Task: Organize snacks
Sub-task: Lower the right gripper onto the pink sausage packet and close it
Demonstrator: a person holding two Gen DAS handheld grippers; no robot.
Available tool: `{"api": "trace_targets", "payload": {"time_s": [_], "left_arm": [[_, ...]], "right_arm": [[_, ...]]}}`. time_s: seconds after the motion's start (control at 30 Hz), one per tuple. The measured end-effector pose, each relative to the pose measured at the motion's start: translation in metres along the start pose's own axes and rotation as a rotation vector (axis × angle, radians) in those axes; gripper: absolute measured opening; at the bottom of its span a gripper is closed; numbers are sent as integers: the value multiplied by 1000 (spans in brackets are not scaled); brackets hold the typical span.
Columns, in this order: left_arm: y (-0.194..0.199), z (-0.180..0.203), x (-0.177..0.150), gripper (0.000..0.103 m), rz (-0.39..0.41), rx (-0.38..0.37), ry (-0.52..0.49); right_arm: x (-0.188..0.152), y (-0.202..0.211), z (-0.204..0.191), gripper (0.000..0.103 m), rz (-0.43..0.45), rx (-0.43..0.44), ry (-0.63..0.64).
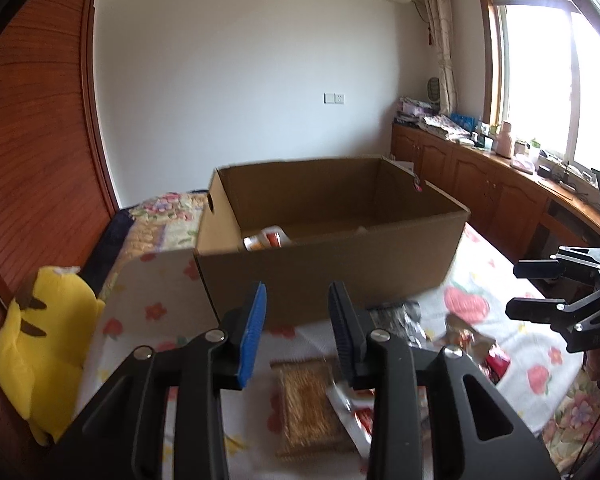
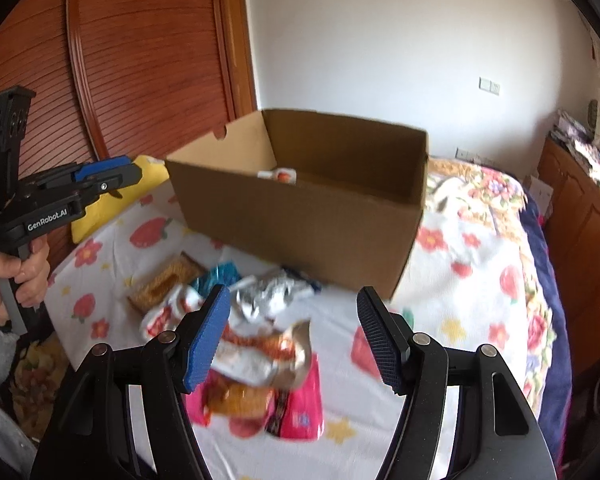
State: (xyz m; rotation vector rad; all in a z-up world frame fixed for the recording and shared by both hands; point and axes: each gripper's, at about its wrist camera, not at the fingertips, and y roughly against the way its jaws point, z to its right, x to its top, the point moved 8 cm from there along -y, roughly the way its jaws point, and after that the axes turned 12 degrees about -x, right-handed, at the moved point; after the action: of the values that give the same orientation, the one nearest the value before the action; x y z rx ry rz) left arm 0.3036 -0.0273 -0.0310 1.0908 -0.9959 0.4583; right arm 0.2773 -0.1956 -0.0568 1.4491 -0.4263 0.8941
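Hovering with jaws parted and empty, left gripper [image 1: 296, 322] and right gripper [image 2: 294, 334] face loose snack packets [image 2: 260, 344], cardboard box [image 2: 312, 216] at 12 o'clock awaiting them.

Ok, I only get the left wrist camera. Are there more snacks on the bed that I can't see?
Observer: Yes. The right wrist view shows a pink packet on the flowery sheet, nearest the right gripper.
Operator: Is that gripper holding anything?
Observer: No. Its jaws stand open over the pile and the pads touch nothing.
Operator: Is there anything blue?
Observer: A shiny teal wrapper lies beside the brown wafer pack, in front of the cardboard box.
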Motion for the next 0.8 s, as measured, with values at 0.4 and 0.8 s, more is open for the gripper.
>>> {"api": "trace_targets", "payload": {"time_s": [0.4,0.8], "left_arm": [[-4,23,-42,33,-49,-21,6],[-2,34,-69,33,-61,-21,8]], "right_arm": [[-56,3,8,66,-65,-2,-74],[-76,-6,-20,62,-69,-44,-119]]}}
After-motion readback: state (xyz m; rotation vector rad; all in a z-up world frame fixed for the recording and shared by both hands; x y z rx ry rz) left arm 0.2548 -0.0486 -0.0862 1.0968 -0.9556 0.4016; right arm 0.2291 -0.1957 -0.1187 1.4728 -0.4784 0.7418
